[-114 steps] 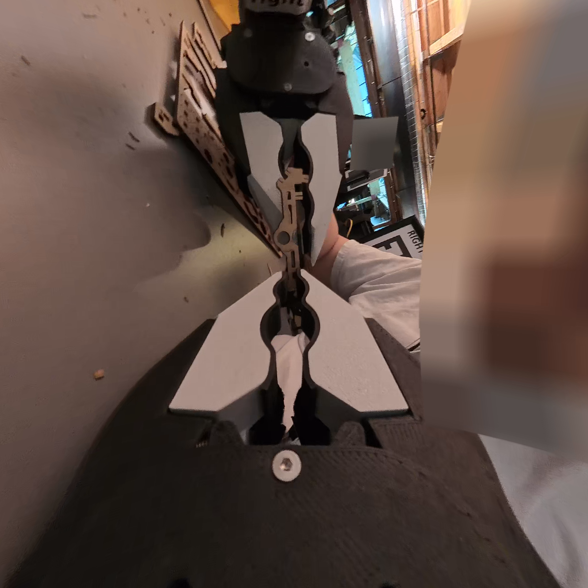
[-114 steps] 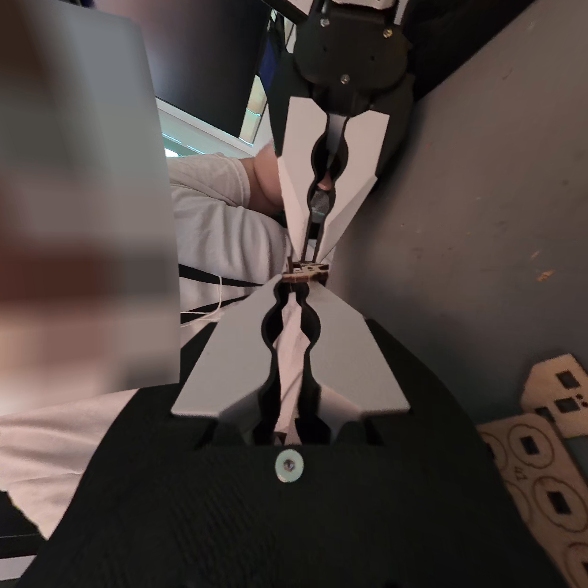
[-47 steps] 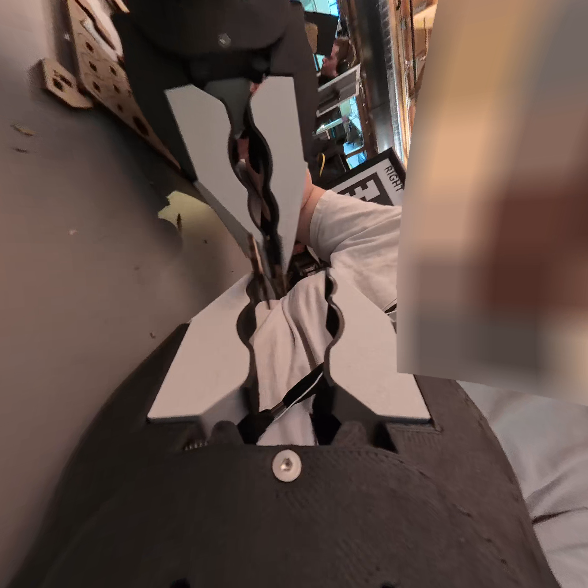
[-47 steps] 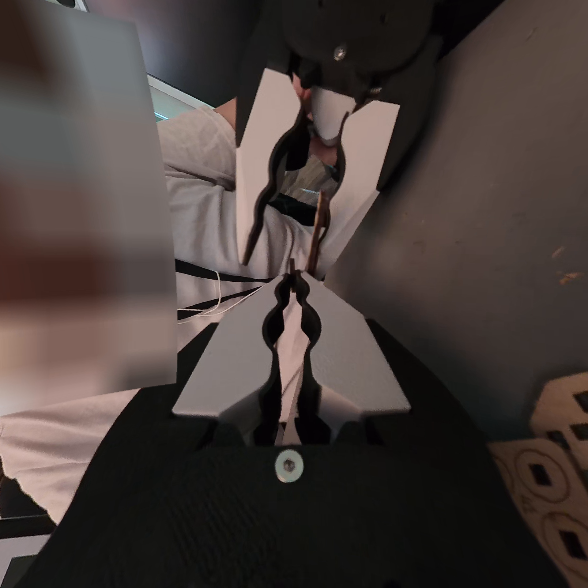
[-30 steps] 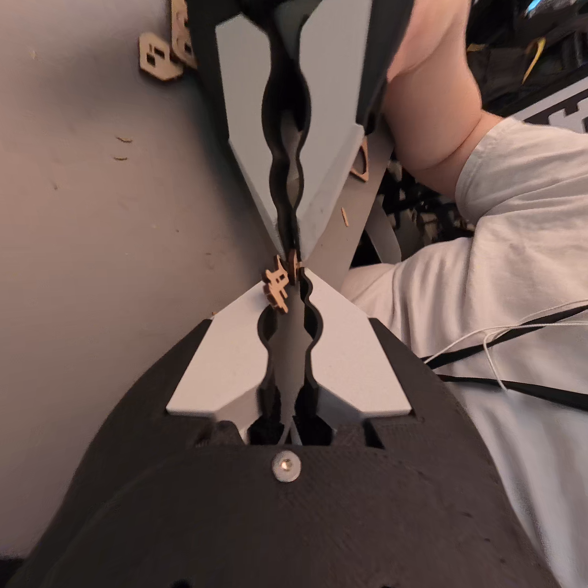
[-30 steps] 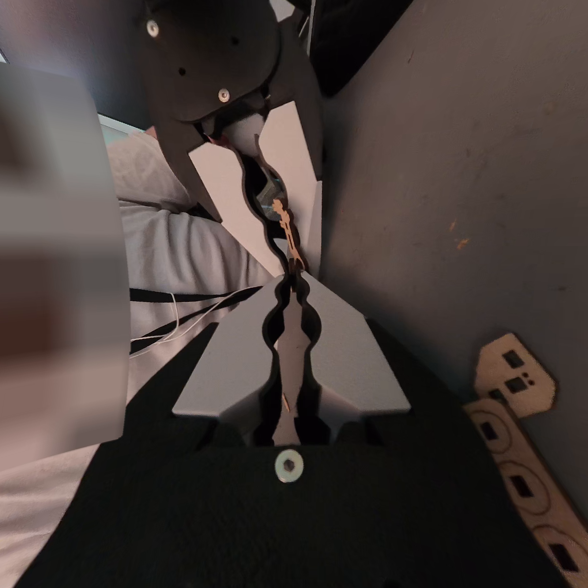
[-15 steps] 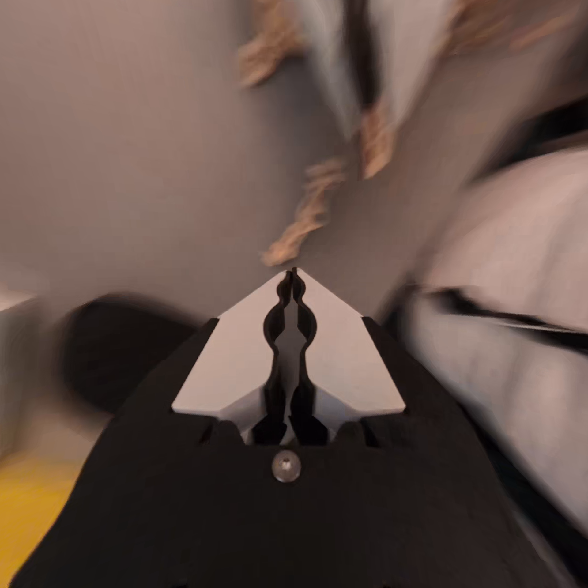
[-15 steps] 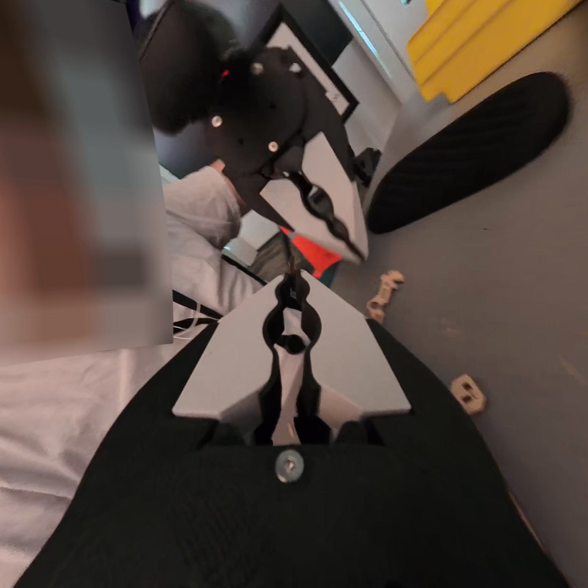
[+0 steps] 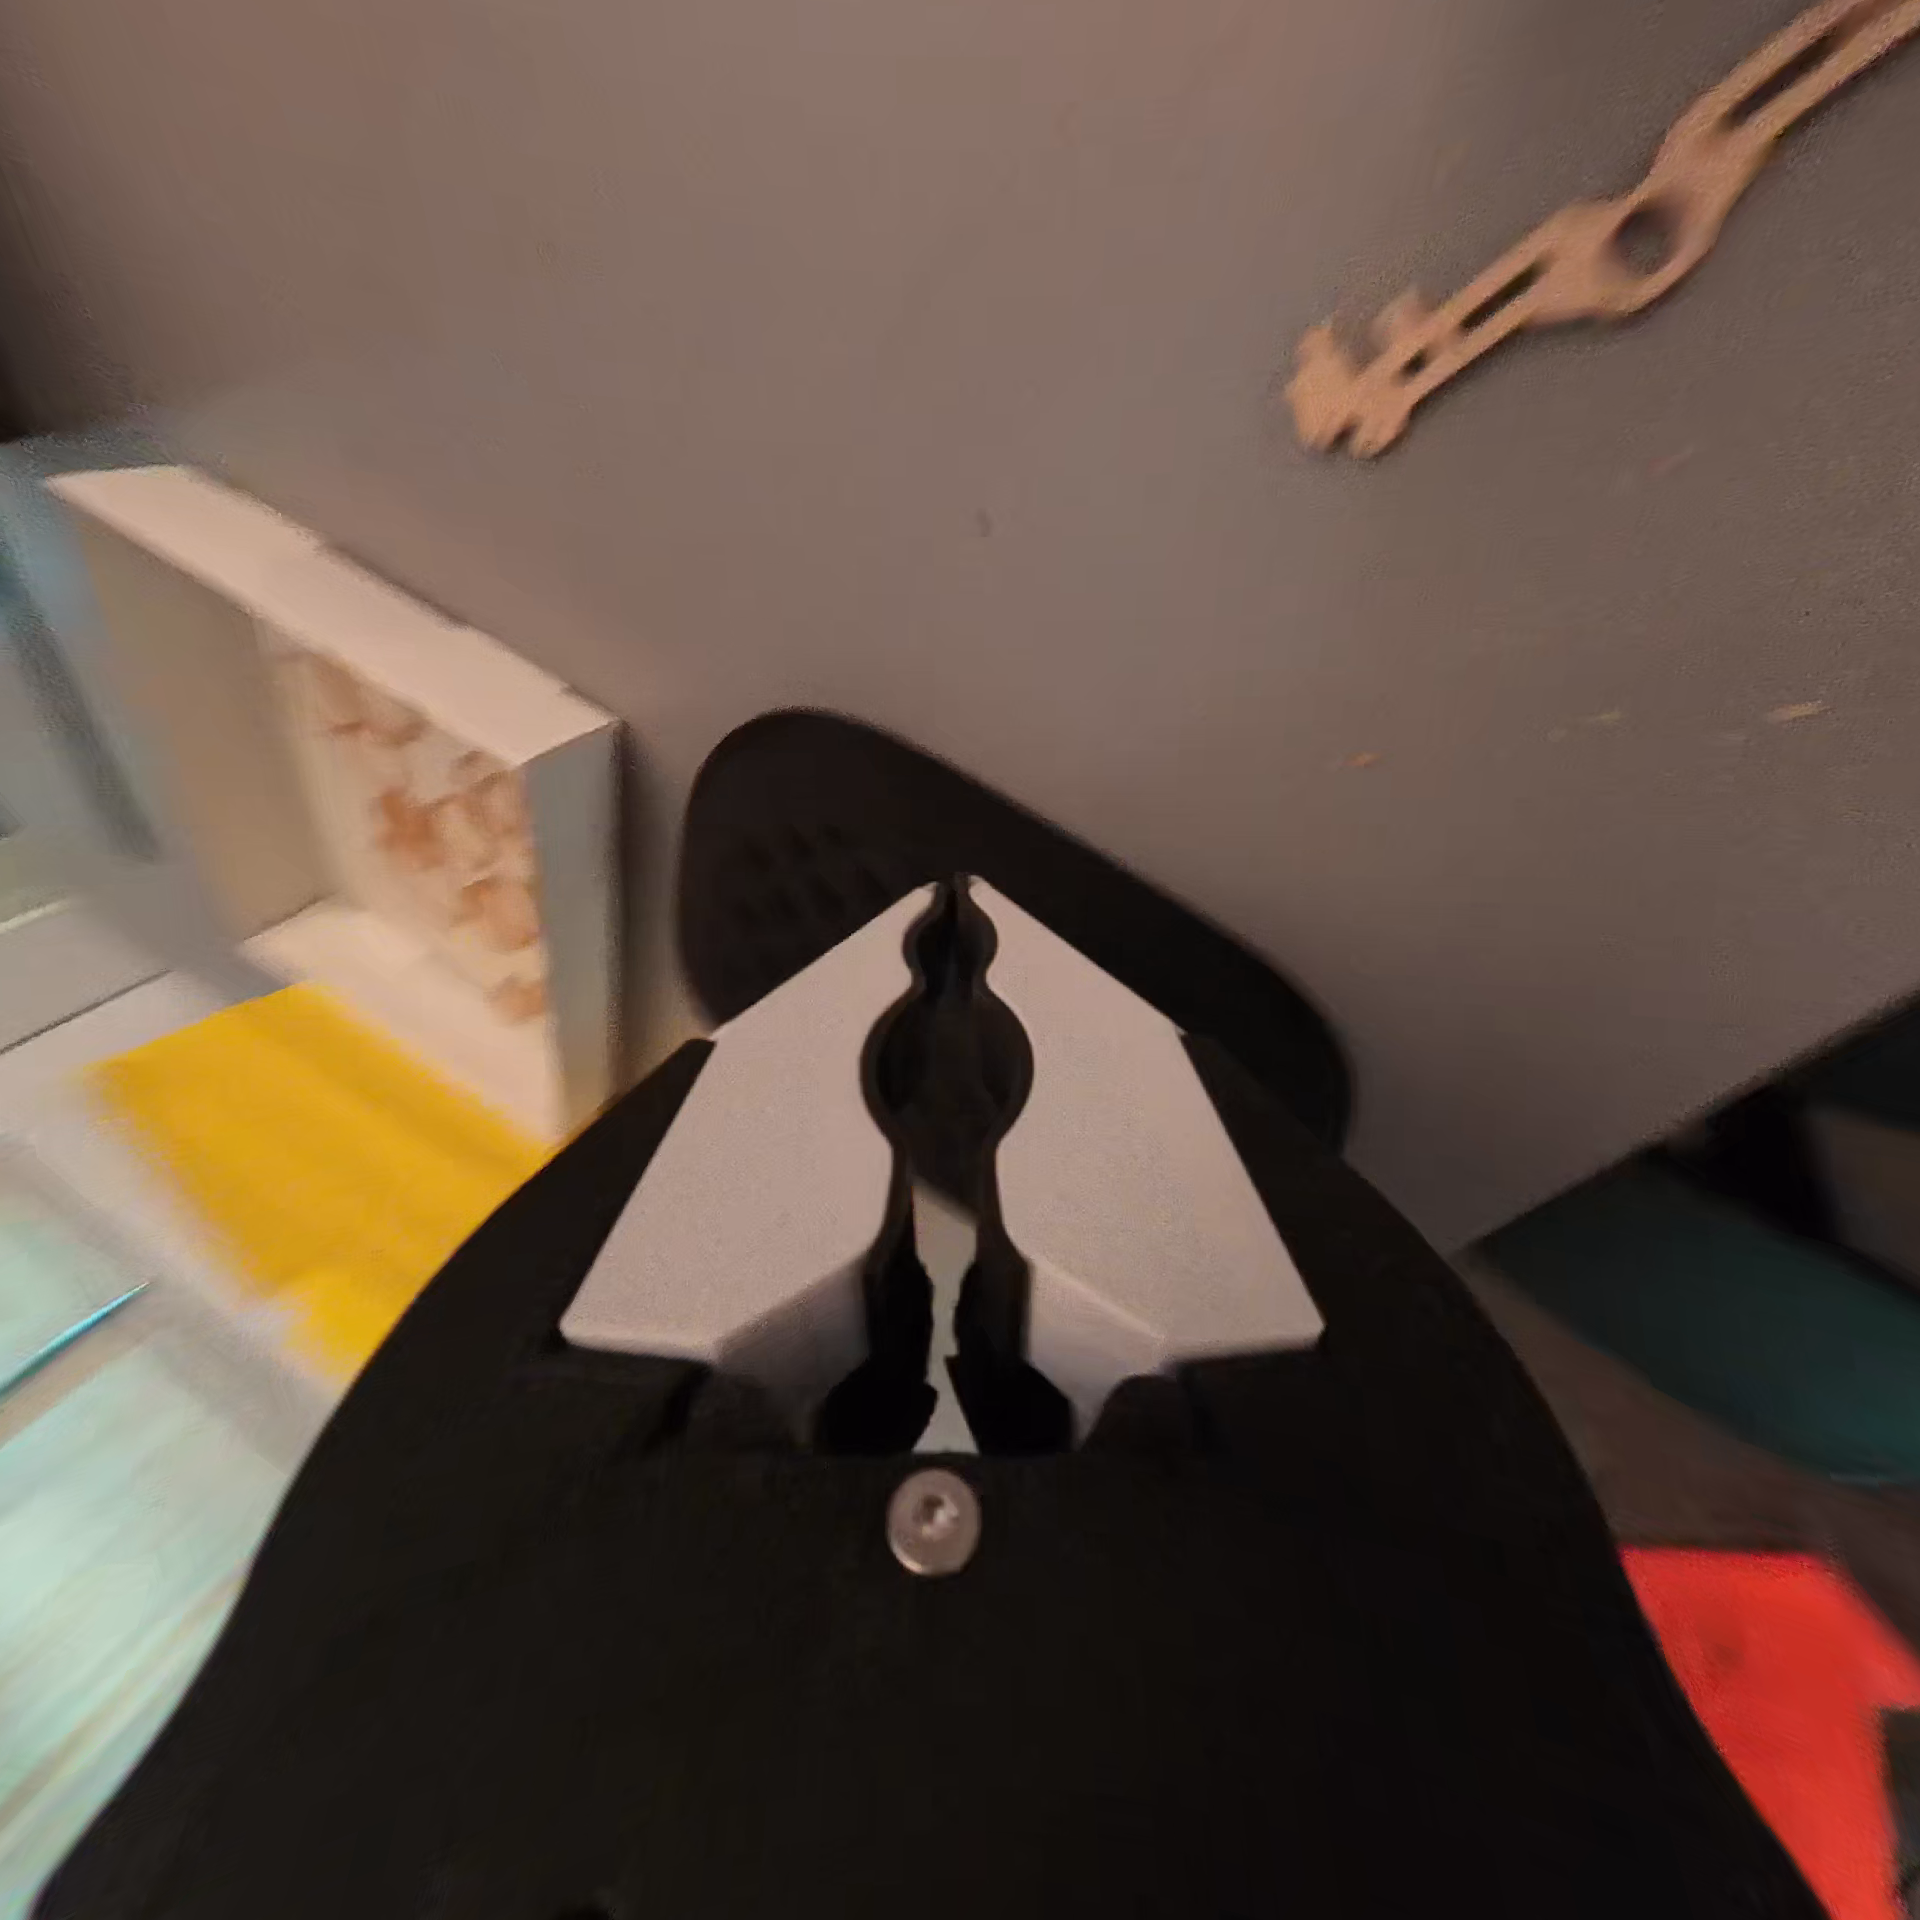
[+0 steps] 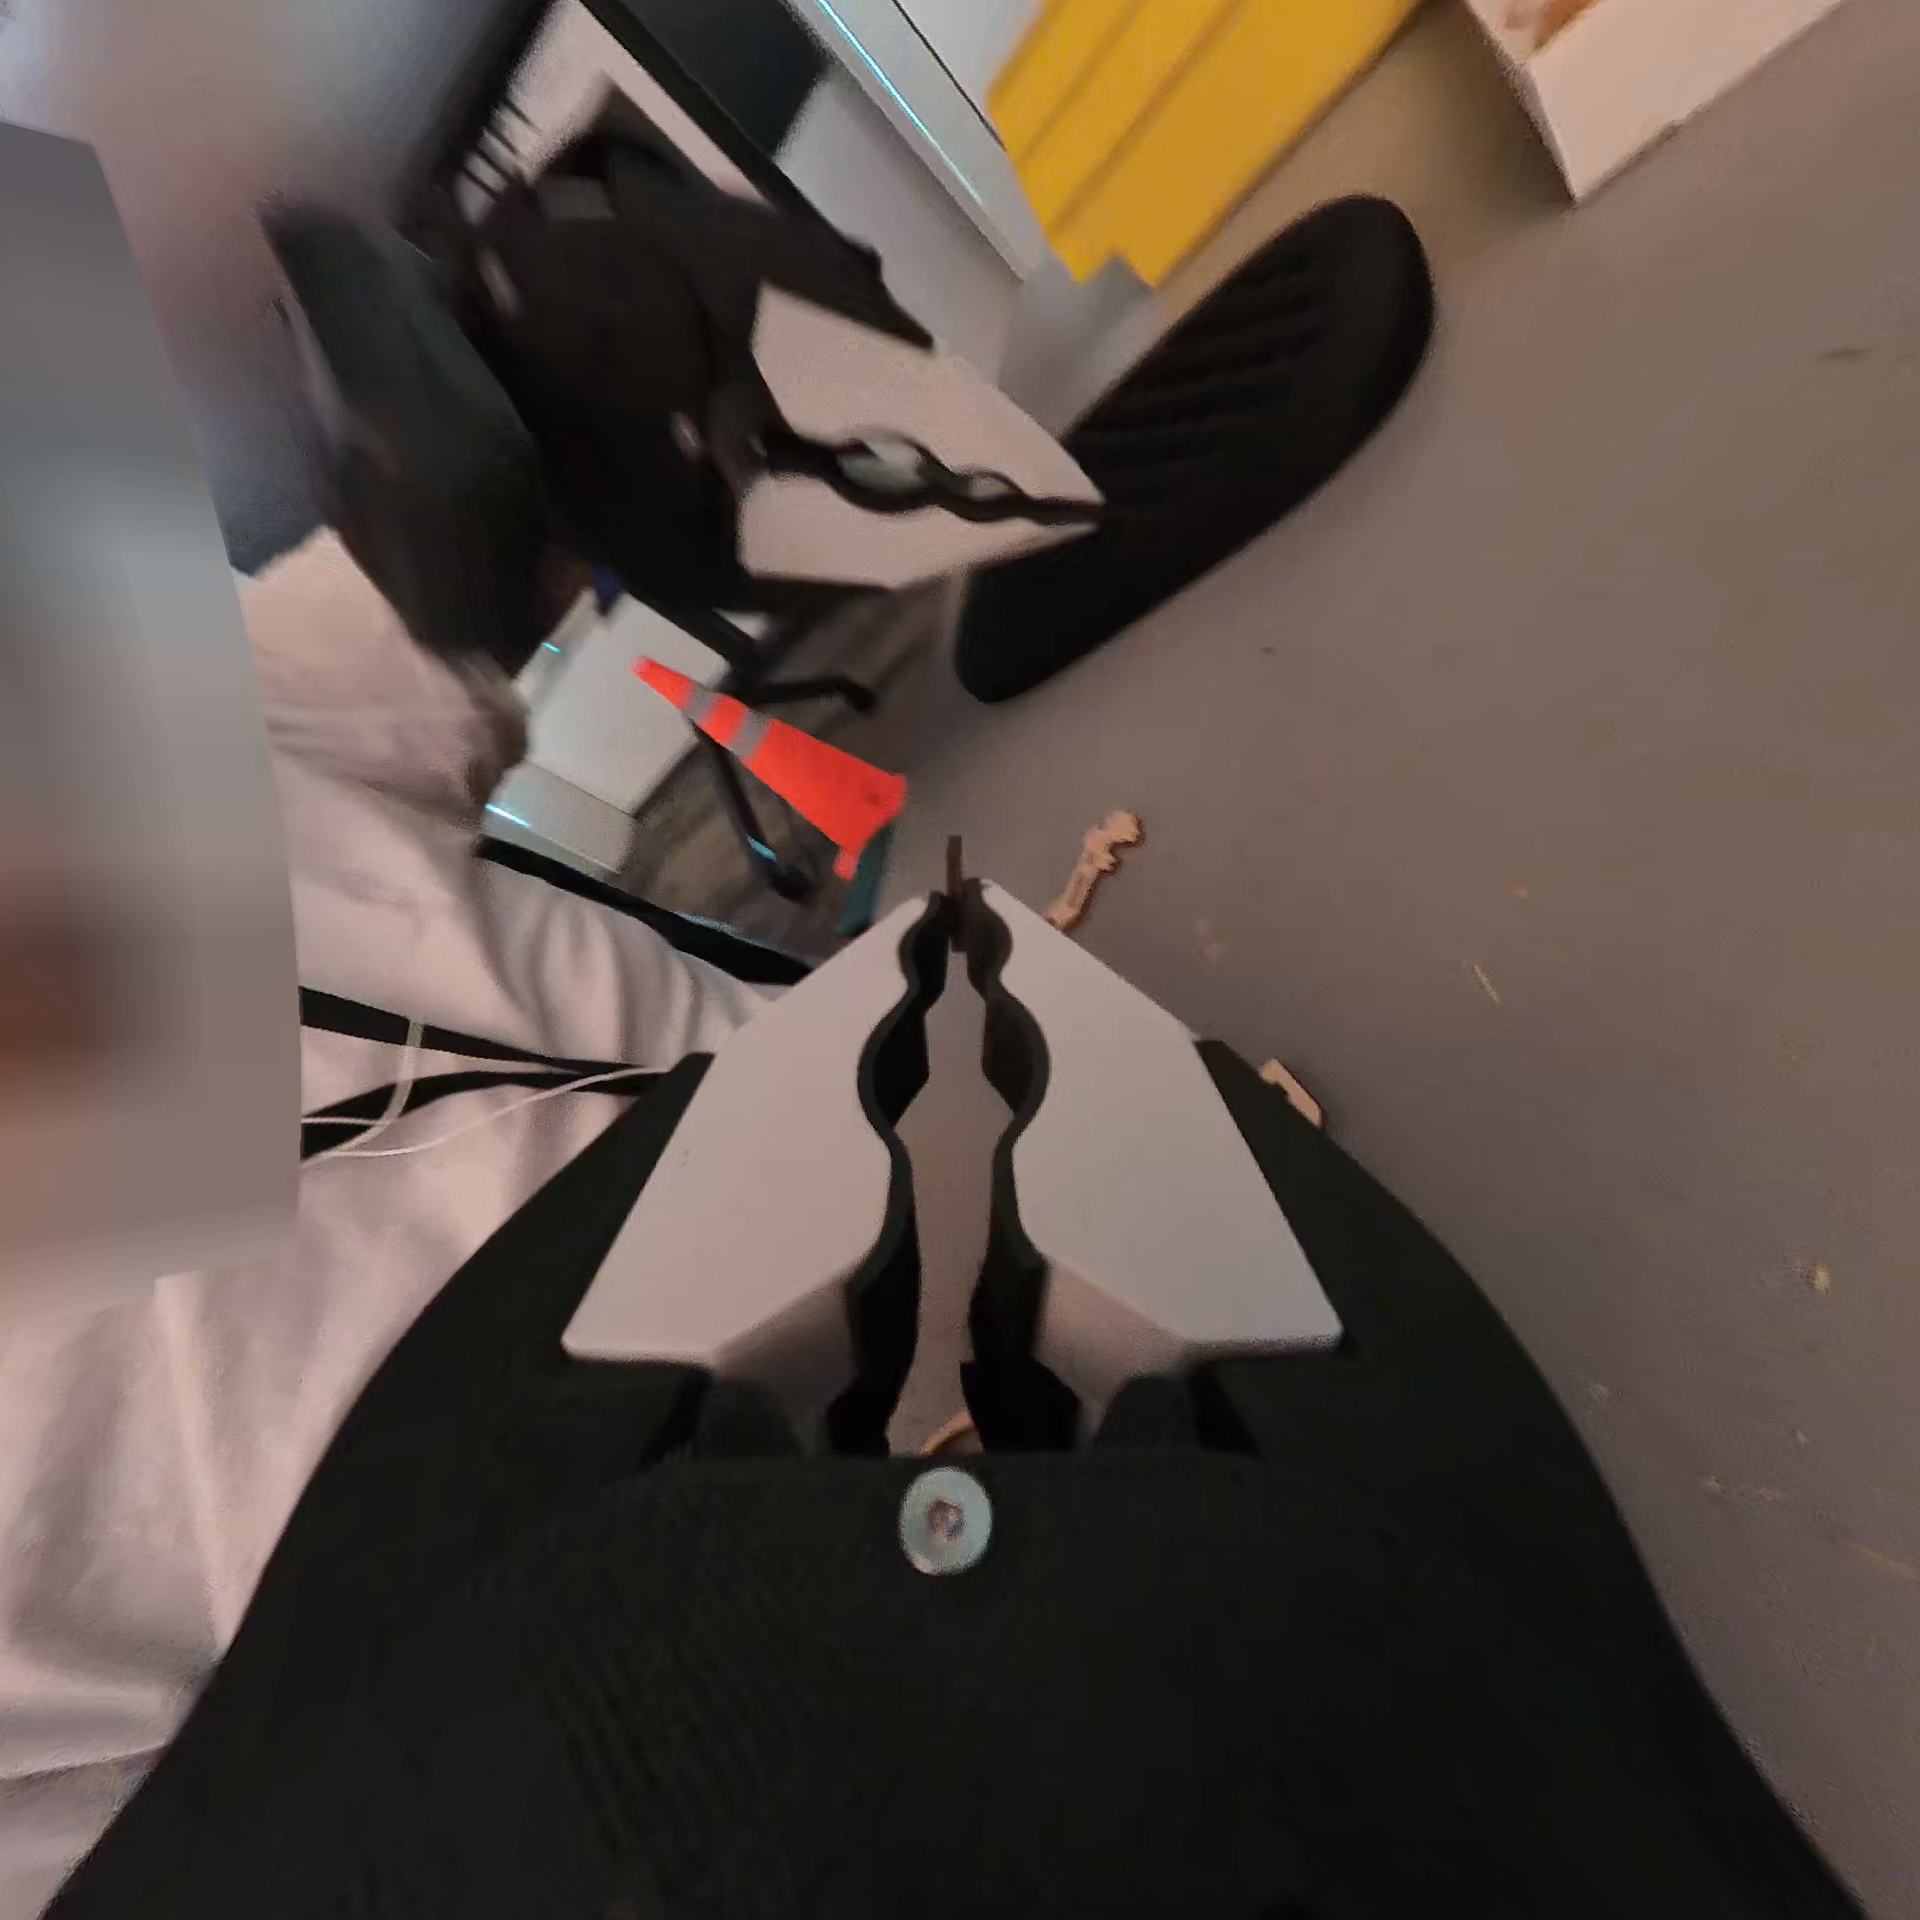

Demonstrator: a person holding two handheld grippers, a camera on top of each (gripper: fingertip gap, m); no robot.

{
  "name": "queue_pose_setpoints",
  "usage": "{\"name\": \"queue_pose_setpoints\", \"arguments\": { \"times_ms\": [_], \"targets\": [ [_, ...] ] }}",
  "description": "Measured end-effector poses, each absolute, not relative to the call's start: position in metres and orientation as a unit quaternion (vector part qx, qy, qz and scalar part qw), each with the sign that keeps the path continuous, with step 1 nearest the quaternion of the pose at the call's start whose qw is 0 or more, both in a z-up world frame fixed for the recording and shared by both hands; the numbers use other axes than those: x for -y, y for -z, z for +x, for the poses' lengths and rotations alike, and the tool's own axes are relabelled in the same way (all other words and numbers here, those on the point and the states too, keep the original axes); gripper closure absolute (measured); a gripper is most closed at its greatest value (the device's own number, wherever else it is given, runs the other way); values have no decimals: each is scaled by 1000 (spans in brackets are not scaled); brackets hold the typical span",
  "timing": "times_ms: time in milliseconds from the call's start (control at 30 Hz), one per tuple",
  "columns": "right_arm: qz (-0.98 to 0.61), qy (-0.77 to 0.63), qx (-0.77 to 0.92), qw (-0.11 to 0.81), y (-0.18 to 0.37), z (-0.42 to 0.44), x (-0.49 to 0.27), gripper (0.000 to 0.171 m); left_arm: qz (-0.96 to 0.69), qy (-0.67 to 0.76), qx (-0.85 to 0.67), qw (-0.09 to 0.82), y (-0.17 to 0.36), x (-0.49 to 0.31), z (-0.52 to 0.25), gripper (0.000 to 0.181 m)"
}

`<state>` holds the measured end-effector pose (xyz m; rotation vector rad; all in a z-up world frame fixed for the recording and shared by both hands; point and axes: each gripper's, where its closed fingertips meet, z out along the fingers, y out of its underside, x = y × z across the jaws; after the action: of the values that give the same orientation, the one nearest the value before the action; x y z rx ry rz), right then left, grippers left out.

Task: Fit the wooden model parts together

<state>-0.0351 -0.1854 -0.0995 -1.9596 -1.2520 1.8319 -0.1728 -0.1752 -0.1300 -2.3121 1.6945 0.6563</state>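
Long flat tan wooden strip with slots and round hole lies on grey table, at 1 o'clock from left gripper, well apart. Left fingers clenched, grasping nothing. Right gripper fingers clenched on thin dark wooden piece, seen edge-on.

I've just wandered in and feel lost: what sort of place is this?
Probably a workshop or lab bench: a grey table with a loose laser-cut wooden part, yellow bins behind it, and an orange traffic cone on the floor.
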Motion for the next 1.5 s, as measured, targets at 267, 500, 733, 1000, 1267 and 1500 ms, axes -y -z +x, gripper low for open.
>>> {"name": "queue_pose_setpoints", "arguments": {
  "times_ms": [267,500,733,1000,1267,1500],
  "targets": [
    [-694,-527,485,70,124,-49,212,170,-816,228,-510,148,127,195,-113,141],
    [-743,-505,430,88,128,-50,212,170,-735,221,-621,157,158,192,-93,135],
    [-767,-524,356,101,137,-52,226,170,-681,265,-666,149,160,200,-79,141],
    [-789,-478,368,116,154,-55,234,170,-620,243,-707,240,164,197,-77,155],
    [-793,-467,372,119,159,-54,235,169,-630,208,-705,250,164,203,-84,166],
    [-784,-480,374,125,155,-54,236,170,-624,140,-694,330,162,207,-87,166]
  ]
}}
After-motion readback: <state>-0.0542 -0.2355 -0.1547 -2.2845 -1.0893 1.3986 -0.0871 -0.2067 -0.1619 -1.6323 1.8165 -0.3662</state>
